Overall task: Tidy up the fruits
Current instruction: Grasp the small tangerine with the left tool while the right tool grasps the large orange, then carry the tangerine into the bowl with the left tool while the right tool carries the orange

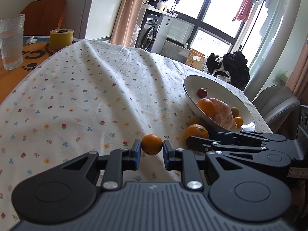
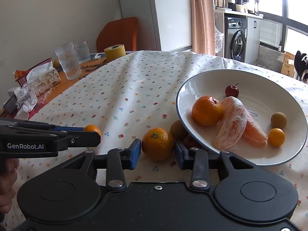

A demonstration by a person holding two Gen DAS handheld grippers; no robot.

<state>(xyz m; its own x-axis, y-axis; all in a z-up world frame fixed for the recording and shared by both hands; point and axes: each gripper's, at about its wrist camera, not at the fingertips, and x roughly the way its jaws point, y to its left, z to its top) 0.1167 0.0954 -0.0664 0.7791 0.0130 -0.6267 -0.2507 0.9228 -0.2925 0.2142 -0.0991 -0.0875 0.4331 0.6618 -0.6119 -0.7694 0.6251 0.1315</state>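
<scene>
Tablecloth (image 2: 134, 80): bowl (image 2: 269, 88) perhaps touches right claw (image 2: 158, 150).

White ceramic bowl (image 2: 250, 80) sits right on the floral-cloth table (image 2: 134, 88), tilted, holding peeled citrus segments (image 2: 233, 123) and a whole orange mandarin (image 2: 207, 110). Second orange mandarin (image 2: 157, 144) lies just left of the bowl rim (between right claw (image 2: 158, 150) fingers). Clear drinking glass (image 2: 68, 61) far left, behind.
</scene>
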